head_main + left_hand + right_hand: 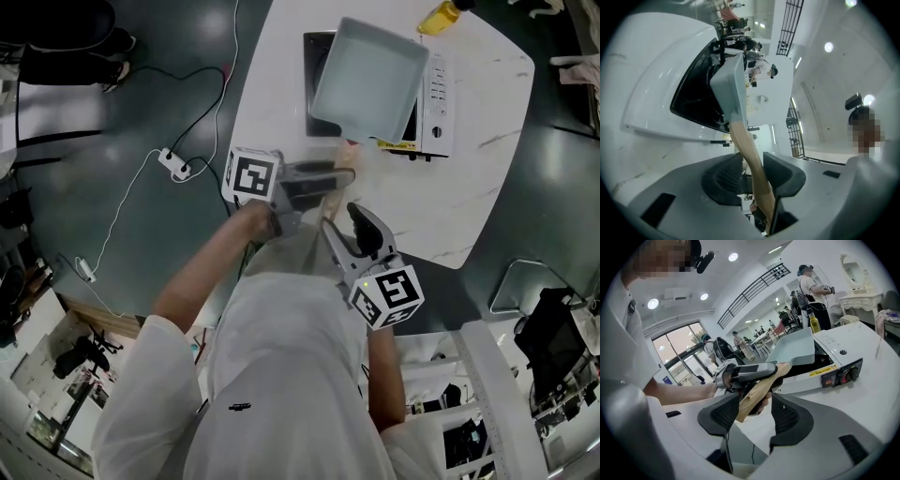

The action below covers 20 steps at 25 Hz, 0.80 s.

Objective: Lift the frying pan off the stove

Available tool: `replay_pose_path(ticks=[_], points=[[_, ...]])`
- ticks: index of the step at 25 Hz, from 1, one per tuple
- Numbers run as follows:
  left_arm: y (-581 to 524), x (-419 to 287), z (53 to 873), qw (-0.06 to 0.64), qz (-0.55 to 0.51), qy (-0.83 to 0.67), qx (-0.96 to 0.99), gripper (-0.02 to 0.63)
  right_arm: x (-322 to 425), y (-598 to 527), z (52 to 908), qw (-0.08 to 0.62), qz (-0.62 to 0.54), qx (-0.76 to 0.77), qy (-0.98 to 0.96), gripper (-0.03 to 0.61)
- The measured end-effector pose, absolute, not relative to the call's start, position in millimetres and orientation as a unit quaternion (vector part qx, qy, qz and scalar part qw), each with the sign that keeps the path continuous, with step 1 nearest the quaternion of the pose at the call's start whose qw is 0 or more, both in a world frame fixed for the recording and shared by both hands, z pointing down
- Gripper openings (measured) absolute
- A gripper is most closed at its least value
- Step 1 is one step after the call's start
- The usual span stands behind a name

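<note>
A square, pale blue-grey frying pan [370, 80] with a wooden handle [749, 154] is held above the portable stove [437, 98]. The handle is pinched by the left gripper [751, 174]. The right gripper [752, 414] is spread wide about the handle's end.

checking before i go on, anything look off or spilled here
Nothing spilled or damaged. The frying pan is in the air above the stove, carried only by the left gripper clamped on its wooden handle; the right gripper's jaws are open, not gripping.
</note>
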<state>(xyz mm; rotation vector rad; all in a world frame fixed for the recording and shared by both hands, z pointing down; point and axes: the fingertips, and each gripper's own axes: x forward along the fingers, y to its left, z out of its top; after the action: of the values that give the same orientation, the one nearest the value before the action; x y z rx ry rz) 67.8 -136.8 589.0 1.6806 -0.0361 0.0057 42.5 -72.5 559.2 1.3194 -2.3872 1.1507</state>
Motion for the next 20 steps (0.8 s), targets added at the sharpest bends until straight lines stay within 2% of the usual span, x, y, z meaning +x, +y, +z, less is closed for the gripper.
replay_pose_path(ticks=[10, 14, 20], points=[[-135, 66, 592, 0.666, -0.002, -0.018, 0.746, 0.124, 28, -69, 572, 0.055, 0.464, 0.391, -0.793, 0.190], [-136, 67, 588, 0.671, -0.014, -0.025, 0.741, 0.123, 25, -69, 575, 0.021, 0.524, 0.360, -0.771, 0.144], [-135, 67, 591, 0.670, -0.008, -0.037, 0.741, 0.123, 28, -66, 575, 0.014, 0.532, 0.369, -0.762, 0.124]])
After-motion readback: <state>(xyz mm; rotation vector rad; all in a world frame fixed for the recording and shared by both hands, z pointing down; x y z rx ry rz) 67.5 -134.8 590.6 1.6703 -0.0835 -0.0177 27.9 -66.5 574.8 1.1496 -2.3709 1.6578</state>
